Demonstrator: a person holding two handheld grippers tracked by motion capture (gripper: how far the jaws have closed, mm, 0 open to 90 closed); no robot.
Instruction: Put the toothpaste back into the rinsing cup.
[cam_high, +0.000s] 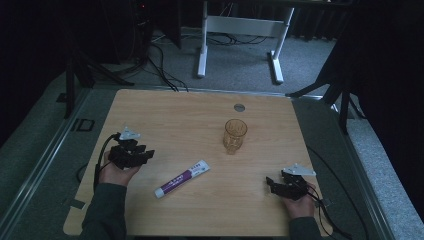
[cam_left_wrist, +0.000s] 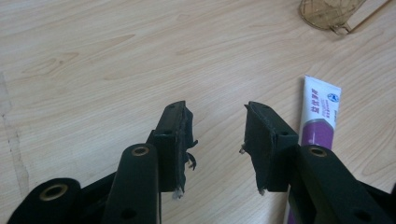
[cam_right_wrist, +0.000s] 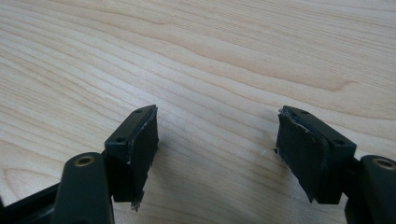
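My left gripper (cam_left_wrist: 215, 135) hangs above the table (cam_high: 165, 115) with its jaws partly apart and nothing between them. The toothpaste tube (cam_left_wrist: 320, 114) lies flat just outside the right-hand jaw, lengthwise alongside it, so a short sideways shift would probably bring it into the gap. My right gripper (cam_right_wrist: 217, 140) stands low over bare wood, jaws wide and empty, apparently kept clear. The glass (cam_left_wrist: 331, 14) stands ahead of the left jaws, cut off by the frame. The tube's lower end is hidden behind the jaw arm.
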